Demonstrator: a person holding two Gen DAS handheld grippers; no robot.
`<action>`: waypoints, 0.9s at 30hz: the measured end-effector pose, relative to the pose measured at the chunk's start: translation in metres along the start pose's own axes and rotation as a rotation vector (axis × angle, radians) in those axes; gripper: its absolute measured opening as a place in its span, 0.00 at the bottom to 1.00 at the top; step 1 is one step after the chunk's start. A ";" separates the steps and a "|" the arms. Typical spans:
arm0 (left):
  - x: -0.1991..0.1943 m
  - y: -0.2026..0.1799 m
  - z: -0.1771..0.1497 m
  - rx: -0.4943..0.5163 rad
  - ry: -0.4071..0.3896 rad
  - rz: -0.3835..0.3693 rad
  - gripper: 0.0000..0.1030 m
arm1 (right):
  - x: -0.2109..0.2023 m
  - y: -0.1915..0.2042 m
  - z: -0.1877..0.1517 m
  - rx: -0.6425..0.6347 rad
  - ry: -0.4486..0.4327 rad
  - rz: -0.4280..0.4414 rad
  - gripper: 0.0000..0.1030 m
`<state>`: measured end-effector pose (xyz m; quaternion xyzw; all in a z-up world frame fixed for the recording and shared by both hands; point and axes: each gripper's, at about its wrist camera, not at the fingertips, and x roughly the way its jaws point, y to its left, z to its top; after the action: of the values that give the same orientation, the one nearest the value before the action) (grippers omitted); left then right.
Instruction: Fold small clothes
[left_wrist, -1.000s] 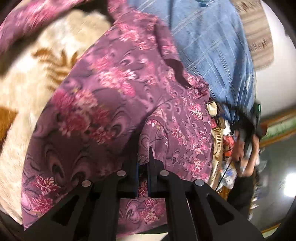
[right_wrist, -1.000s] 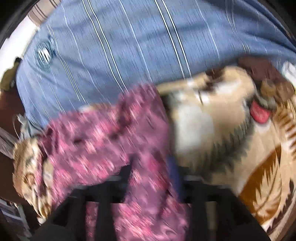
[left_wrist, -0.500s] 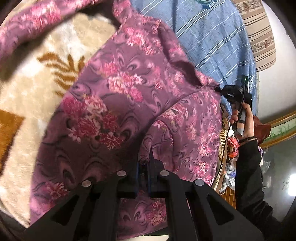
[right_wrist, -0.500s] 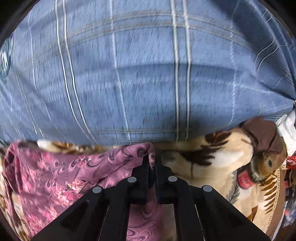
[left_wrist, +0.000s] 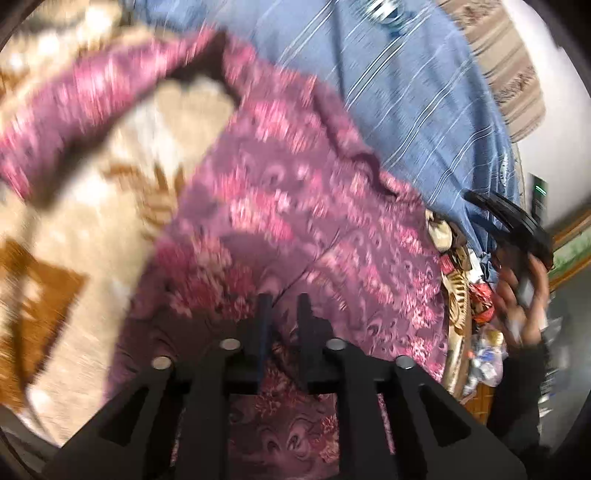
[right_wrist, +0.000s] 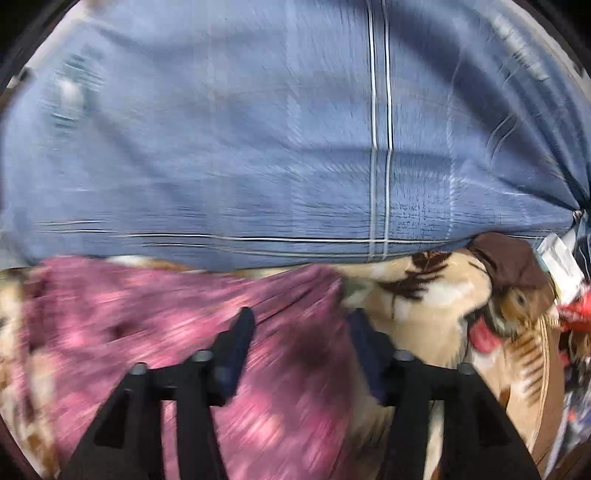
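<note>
The blue striped sheet (right_wrist: 280, 147) fills the space ahead of the right tool (right_wrist: 299, 325) and lies beyond and to the right of the left tool (left_wrist: 282, 306); it looks thin, woven and crossed by fine pale lines. Under everything spreads a cream blanket (left_wrist: 74, 266), plush and shaggy, with brown leaf shapes. On it lies the purple floral garment (left_wrist: 295, 206), soft, thin and limp, with a long sleeve-like strip arching away to the left of the left tool.

The left tool's jaws stand a little apart with the cloth lying between and beneath them; motion blur hides whether they pinch it, so I cannot tell. The right tool's jaws are spread wide, holding nothing, with the garment's edge directly beneath and to their left.

By my reading, a fold has just been laid down and the edge let go at the right. The next move probably calls for finding a fresh edge or corner, likely the loose strip, and closing on a single layer so the slippery cloth does not bunch.
</note>
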<state>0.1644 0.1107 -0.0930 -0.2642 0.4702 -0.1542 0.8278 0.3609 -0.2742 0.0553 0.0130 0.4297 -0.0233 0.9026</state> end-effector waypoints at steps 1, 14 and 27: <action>-0.008 -0.002 0.001 0.009 -0.036 0.001 0.32 | -0.018 0.007 -0.011 -0.001 -0.027 0.031 0.70; -0.070 0.134 0.013 -0.491 -0.309 -0.156 0.56 | -0.128 0.132 -0.136 -0.006 -0.069 0.384 0.65; -0.063 0.132 0.049 -0.425 -0.209 0.018 0.58 | -0.118 0.222 -0.157 -0.104 0.047 0.484 0.65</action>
<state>0.1750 0.2640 -0.1053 -0.4428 0.4063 -0.0160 0.7991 0.1768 -0.0422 0.0489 0.0695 0.4355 0.2158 0.8712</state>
